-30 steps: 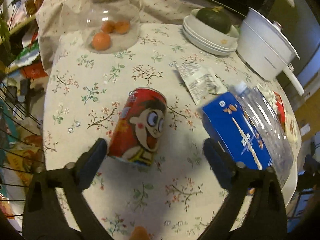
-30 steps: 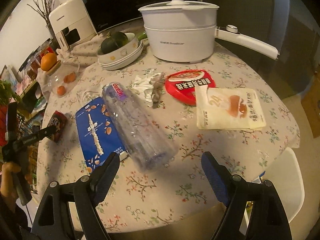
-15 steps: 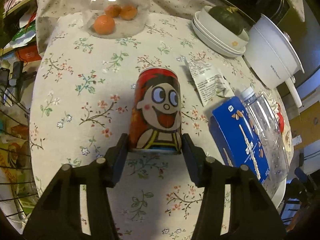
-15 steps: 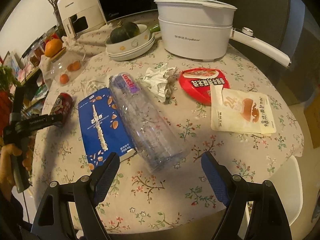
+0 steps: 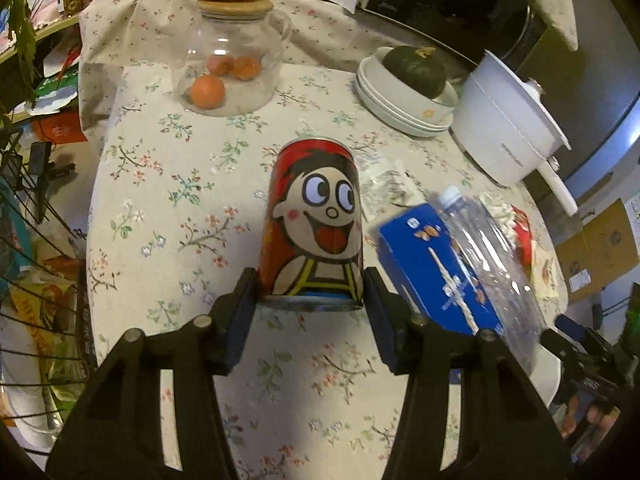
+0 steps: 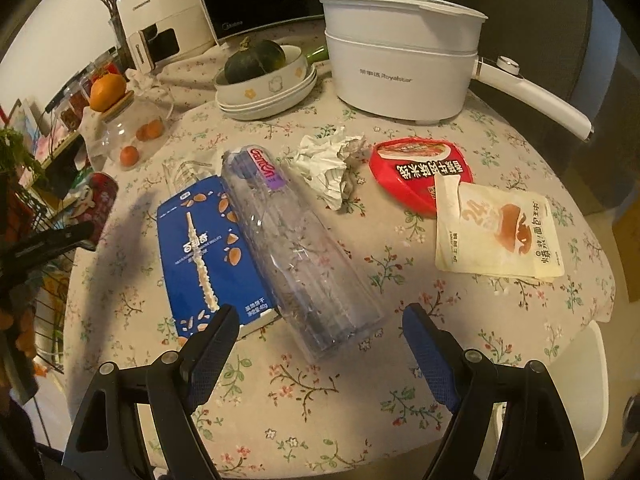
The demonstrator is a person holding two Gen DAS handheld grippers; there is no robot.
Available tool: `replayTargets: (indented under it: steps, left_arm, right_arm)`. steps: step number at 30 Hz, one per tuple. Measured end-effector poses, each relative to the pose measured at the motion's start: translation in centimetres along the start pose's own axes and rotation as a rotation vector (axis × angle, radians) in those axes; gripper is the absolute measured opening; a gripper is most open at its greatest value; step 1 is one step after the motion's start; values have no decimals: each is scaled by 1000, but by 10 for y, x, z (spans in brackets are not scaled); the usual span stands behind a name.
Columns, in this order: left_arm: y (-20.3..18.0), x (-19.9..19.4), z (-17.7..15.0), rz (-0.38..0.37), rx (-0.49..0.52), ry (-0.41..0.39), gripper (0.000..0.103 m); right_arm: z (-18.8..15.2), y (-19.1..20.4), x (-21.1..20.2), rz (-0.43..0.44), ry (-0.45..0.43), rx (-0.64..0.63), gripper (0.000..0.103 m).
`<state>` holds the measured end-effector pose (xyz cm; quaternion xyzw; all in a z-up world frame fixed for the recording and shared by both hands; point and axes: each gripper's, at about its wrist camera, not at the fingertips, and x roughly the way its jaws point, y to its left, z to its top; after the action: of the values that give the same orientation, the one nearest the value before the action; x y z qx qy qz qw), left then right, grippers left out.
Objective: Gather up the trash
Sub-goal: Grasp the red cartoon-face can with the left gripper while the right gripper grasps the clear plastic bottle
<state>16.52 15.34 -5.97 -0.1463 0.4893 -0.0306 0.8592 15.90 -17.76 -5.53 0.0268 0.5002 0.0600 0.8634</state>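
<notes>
Red drink can point(image 5: 314, 226): cylindrical metal, cartoon face print, pinched near base between pads of left gripper point(image 5: 310, 312), over floral tablecloth point(image 5: 168, 216). Right gripper point(image 6: 320, 352): jaws spread, nothing between pads, hovering near base of clear ribbed plastic bottle point(image 6: 296, 248) (lying on side, touching flat blue carton point(image 6: 208, 248)). Right view alone shows crumpled white paper point(image 6: 330, 164), red lid-shaped wrapper point(image 6: 416, 172), cream pouch point(image 6: 500, 232) overlapping it. Left view shows glass jar point(image 5: 236, 64) with wooden lid, orange on top.
</notes>
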Motion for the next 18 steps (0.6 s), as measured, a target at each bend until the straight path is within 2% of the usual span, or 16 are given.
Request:
replayTargets:
  steps: [7,10,13,14,18]
  left_arm:
    - [-7,-6,-6,6,16,16,54]
    - [-13,-9,-14,-10,23,23,54]
    - [-22,-12,-22,-27,37,31,54]
    - [-25,-12,-25,-30,39,33,54]
    - [-38,-18,-33,-26,43,20,54]
  right_arm:
    - [14,8,26,-5,18,-115,85]
    - [13,3,41,3,53,-109,84]
    - [9,-1,54,32,83,-99,75]
    - [7,-4,55,58,76,-91,74]
    - [-2,-6,47,71,97,-86,71]
